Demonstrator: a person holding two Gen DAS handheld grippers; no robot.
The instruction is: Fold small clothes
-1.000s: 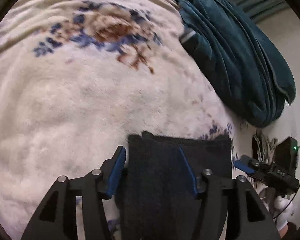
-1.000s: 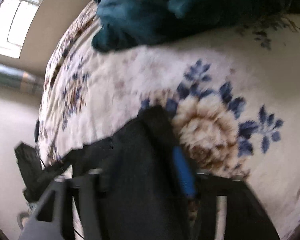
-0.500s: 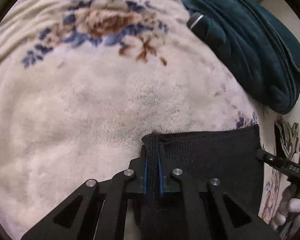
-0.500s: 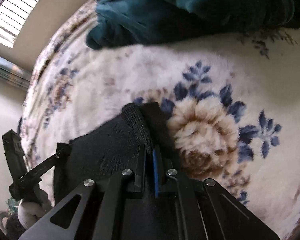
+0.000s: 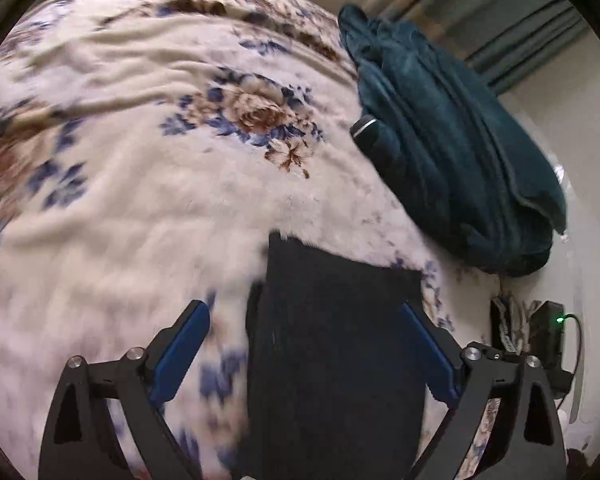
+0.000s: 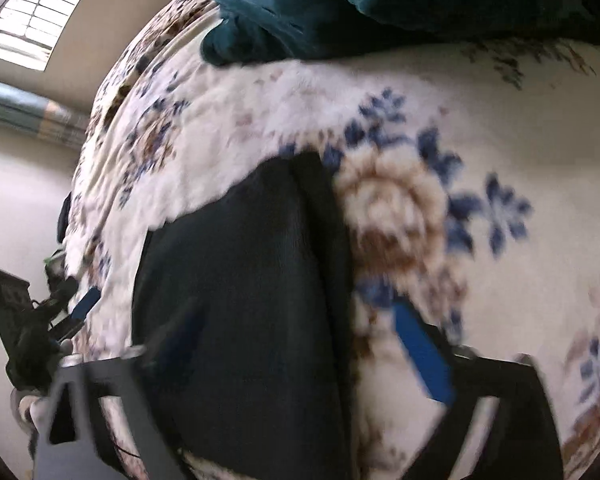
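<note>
The black garment [image 5: 336, 352] lies flat on the flowered blanket [image 5: 140, 184] of the bed, in the lower middle of both views. The left claw [image 5: 306, 356] has its jaws opening wide above it, and the blue pads [image 5: 180, 354] do not press on the cloth. The right claw [image 6: 300, 356] is also opening, holding nothing. A teal blanket [image 5: 452, 160] is heaped at the upper right of the left view.

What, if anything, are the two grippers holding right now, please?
Nothing: the left gripper and right gripper are both opening, pads clear of the black garment lying on the blanket.
</note>
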